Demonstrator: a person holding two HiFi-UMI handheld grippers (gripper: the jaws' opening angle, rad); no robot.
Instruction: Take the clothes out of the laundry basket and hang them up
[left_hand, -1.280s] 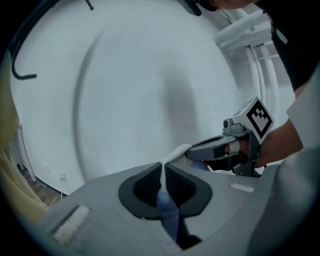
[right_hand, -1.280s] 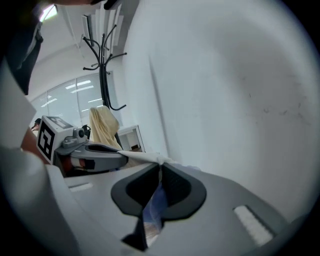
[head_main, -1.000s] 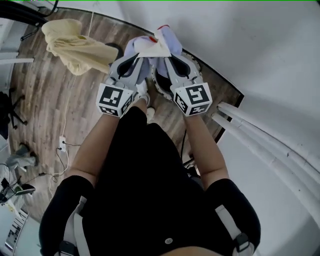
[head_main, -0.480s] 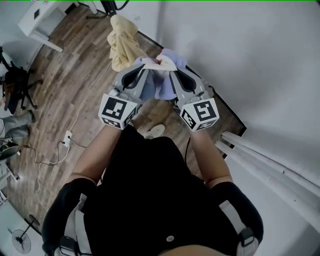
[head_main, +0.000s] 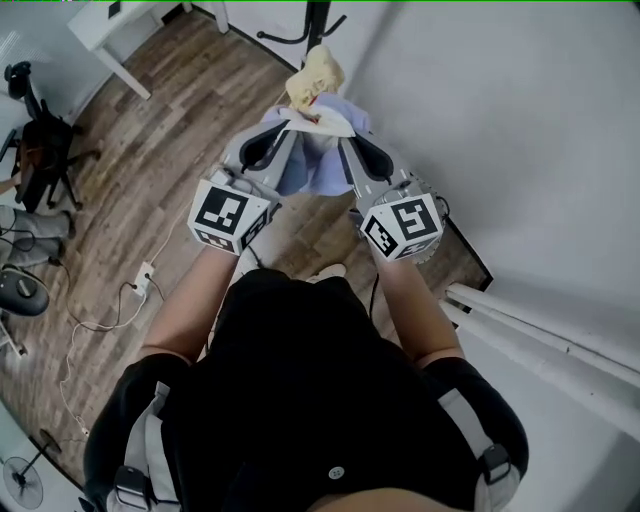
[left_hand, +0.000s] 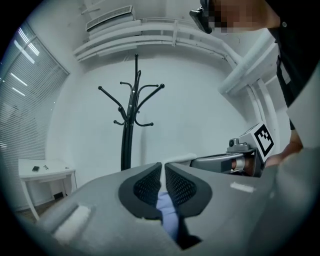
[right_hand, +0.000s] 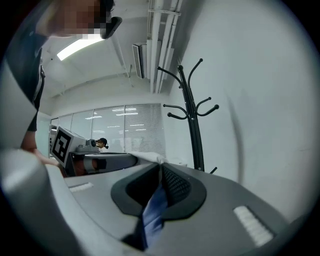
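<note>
A light blue garment (head_main: 312, 165) with a white collar hangs between my two grippers, lifted well above the wooden floor. My left gripper (head_main: 283, 128) is shut on its left edge, and blue cloth (left_hand: 167, 212) shows pinched between the pads. My right gripper (head_main: 343, 132) is shut on the right edge, with blue fabric (right_hand: 154, 210) trailing from its jaws. Both grippers point level and side by side. A black coat stand (left_hand: 131, 120) rises straight ahead against the white wall, and it also shows in the right gripper view (right_hand: 192, 115). A pale yellow cloth (head_main: 312, 78) hangs on it.
A white desk (head_main: 118, 30) stands at the far left and a black office chair (head_main: 40, 150) nearer. Cables and a power strip (head_main: 145, 275) lie on the floor at left. White pipes (head_main: 545, 340) run along the wall at right.
Both grippers have risen with the blue garment and moved toward the coat stand. The basket beneath the garment has dropped out of view, and the yellow cloth now lies straight ahead.
</note>
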